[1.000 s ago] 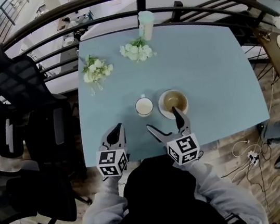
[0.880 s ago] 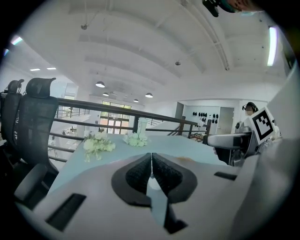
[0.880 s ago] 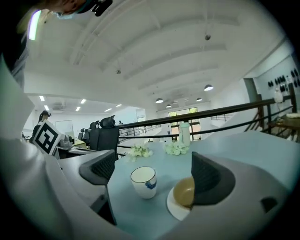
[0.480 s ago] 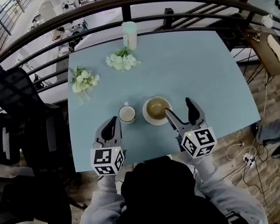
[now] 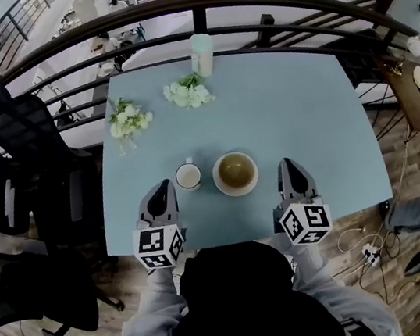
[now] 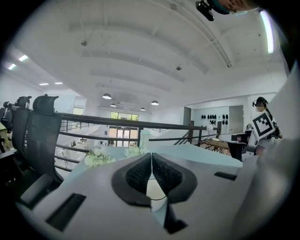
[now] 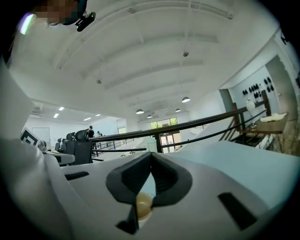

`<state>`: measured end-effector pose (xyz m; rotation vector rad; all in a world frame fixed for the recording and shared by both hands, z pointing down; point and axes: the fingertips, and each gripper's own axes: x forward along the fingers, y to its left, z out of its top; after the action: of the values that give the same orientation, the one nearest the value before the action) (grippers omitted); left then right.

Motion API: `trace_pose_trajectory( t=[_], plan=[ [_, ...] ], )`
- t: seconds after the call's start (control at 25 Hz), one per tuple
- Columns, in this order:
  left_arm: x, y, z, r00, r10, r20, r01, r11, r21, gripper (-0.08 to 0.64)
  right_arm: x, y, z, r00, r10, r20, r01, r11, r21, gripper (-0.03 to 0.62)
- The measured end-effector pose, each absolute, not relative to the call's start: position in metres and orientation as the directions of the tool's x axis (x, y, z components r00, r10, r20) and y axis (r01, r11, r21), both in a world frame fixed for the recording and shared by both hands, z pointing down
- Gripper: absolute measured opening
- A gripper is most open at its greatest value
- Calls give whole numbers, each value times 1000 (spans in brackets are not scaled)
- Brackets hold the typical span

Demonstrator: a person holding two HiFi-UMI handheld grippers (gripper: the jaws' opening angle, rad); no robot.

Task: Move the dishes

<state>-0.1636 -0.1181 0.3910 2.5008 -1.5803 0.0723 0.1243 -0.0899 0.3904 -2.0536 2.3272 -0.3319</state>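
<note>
On the blue table (image 5: 306,124) a white cup (image 5: 188,176) stands just left of a brown bowl on a white saucer (image 5: 235,173). My left gripper (image 5: 163,186) is shut, left of and nearer than the cup, empty. My right gripper (image 5: 288,163) is shut, right of the saucer and apart from it. In the left gripper view the jaws (image 6: 151,157) meet at their tips, and the cup (image 6: 154,188) shows in the gap below. The right gripper view shows closed jaws (image 7: 151,154) with the bowl (image 7: 143,204) beyond them.
Two bunches of white flowers (image 5: 129,119) (image 5: 187,91) and a tall pale tumbler (image 5: 202,52) sit at the table's far side. A dark railing (image 5: 192,4) runs behind the table. Black office chairs (image 5: 23,137) stand to the left. The table's near edge is just under both grippers.
My right gripper has drawn back from the bowl to the saucer's right and gone from wide open to shut. The left gripper stays shut in about the same place.
</note>
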Motion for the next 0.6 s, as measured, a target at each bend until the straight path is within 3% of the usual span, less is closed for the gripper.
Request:
trace_pose_trajectory(
  t=[0.6],
  plan=[
    [-166, -128, 409, 396, -897, 198, -917, -376, 132, 17, 125, -114, 413, -193, -961, 198, -974, 164, -157, 5]
  ],
)
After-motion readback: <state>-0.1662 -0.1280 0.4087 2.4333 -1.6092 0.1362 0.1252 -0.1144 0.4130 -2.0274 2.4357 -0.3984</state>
